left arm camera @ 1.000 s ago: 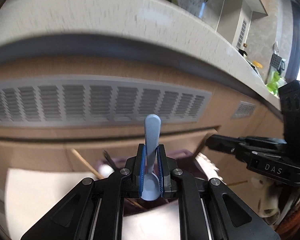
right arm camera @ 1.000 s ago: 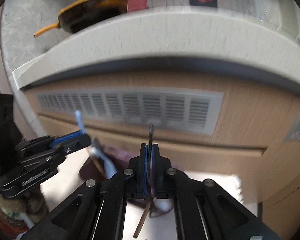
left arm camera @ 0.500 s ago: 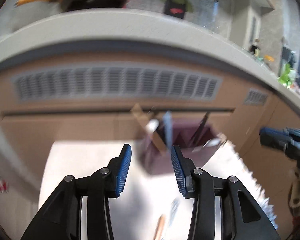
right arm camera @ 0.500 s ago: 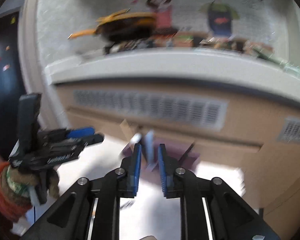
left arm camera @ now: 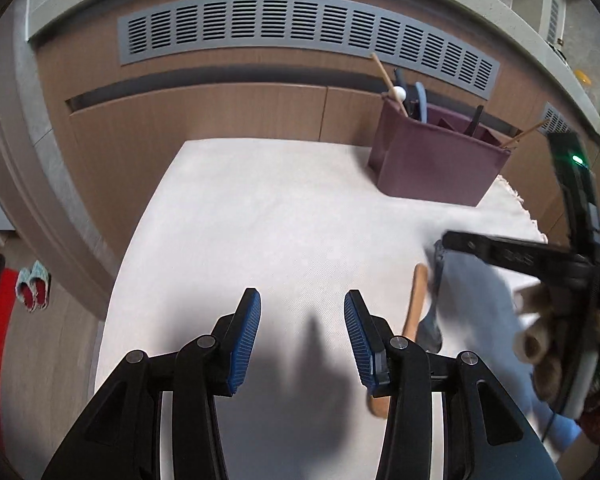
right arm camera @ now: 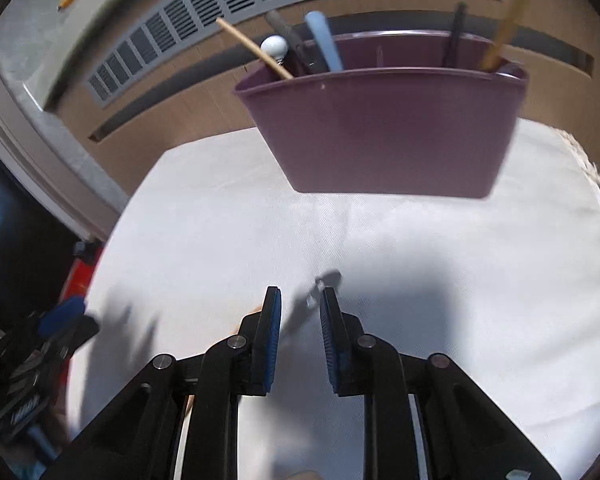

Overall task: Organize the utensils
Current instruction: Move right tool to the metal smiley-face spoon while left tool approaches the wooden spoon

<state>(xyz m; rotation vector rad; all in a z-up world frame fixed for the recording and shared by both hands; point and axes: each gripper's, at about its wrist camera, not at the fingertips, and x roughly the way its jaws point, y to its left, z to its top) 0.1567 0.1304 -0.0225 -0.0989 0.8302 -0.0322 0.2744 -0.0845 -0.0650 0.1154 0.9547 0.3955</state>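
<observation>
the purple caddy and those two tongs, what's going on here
A person with tongs in each hand is sorting utensils into the purple caddy on the white cloth. A light blue spoon and other utensils already stand in it. Both tongs hold nothing and their jaws have just been opening: the left tongs are wide open over bare cloth, and the right tongs hang over a dark utensil lying beside a wooden spoon.

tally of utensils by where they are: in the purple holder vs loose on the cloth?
In the purple holder: 6 (wooden stick, white-knobbed piece, dark handle, light blue spoon, black utensil, wooden handle)
Loose on the cloth: 2 (wooden utensil, grey utensil)
Total: 8
</observation>
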